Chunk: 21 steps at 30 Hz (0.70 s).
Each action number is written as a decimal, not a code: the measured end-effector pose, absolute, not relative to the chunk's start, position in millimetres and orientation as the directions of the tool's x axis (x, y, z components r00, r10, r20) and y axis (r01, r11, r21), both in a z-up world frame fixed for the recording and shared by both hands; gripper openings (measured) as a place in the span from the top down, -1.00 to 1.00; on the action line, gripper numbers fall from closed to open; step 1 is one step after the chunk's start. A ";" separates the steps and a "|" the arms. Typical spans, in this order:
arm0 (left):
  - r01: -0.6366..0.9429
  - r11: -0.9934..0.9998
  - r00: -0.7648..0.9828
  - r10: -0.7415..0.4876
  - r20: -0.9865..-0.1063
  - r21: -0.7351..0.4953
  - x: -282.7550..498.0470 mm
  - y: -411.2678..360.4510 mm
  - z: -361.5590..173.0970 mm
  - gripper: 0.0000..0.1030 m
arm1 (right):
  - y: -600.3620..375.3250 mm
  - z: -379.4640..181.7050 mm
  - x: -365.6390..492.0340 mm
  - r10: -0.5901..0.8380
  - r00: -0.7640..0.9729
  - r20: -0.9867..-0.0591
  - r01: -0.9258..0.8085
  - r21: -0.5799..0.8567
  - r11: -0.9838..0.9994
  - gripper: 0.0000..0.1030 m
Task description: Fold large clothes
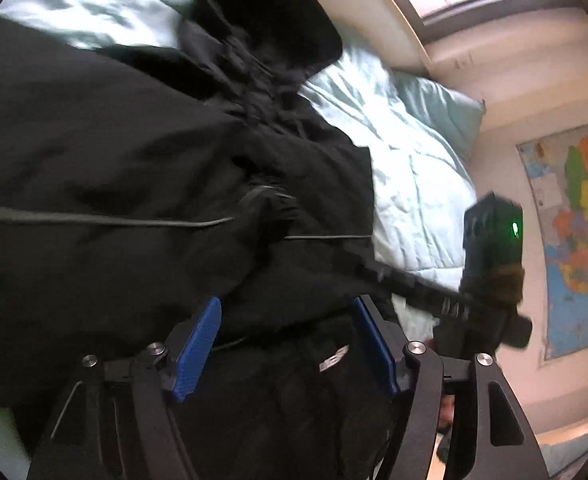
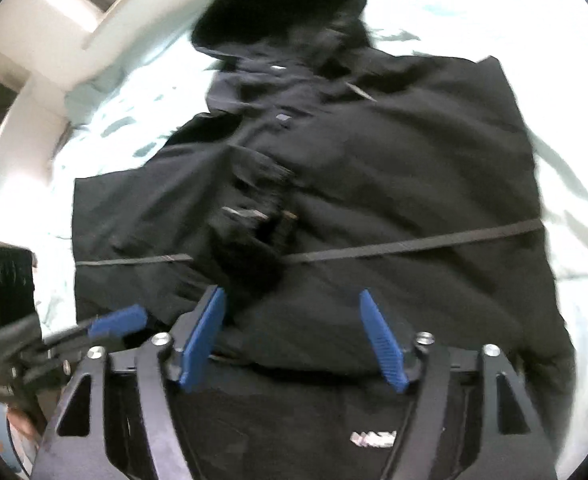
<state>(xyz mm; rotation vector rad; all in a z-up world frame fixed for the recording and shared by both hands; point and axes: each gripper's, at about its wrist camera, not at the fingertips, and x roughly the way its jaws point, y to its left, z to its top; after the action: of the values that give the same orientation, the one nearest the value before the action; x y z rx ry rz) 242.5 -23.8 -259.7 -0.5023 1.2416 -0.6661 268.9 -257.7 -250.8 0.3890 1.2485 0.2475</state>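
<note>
A large black hooded jacket [image 1: 142,168] lies spread on a pale blue bed, sleeves folded across its middle, hood [image 1: 266,12] at the far end. It also fills the right wrist view [image 2: 374,184]. My left gripper [image 1: 286,312] is open, its blue pads [image 1: 198,348] apart above the jacket's near hem. My right gripper [image 2: 292,304] is open too, hovering over the hem. The right gripper also shows at the right of the left wrist view [image 1: 490,264]. The left gripper shows at the lower left of the right wrist view [image 2: 110,324].
The pale blue bedding [image 1: 410,184] extends to the right, with a pillow [image 1: 446,108] near the wall. A coloured map [image 1: 578,232] hangs on the wall. A window frame [image 1: 474,0] runs behind the bed.
</note>
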 end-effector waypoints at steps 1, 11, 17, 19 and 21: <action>0.175 0.726 0.192 -0.688 -0.700 -0.665 241.3 -17.6 -257.9 -0.35 | -251.6 -256.9 279.1 0.405 0.293 -0.866 0.032 0.432 0.901 -0.44; 0.083 0.783 0.360 -0.601 -0.714 -0.617 232.2 45.6 -232.9 -0.35 | -225.9 -283.0 315.0 0.509 0.275 -0.815 0.065 0.544 0.837 0.26; 0.068 0.840 0.448 -0.507 -0.736 -0.538 254.8 59.9 -215.7 -0.35 | -272.7 -188.6 277.2 0.384 0.479 -0.789 0.002 0.438 0.899 0.33; 0.076 0.842 0.455 -0.506 -0.733 -0.534 263.7 59.0 -216.0 -0.35 | -306.5 -166.5 265.5 0.289 0.540 -0.790 0.031 0.362 0.932 0.32; 0.093 0.844 0.437 -0.511 -0.740 -0.528 275.0 47.4 -224.9 -0.35 | -332.9 -164.9 258.9 0.209 0.551 -0.808 0.072 0.295 0.953 0.32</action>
<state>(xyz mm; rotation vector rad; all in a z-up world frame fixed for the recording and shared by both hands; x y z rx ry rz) 275.0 47.4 -224.9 -0.4471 1.0592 -0.3914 258.9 -332.9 -164.9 0.3108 0.9884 0.0826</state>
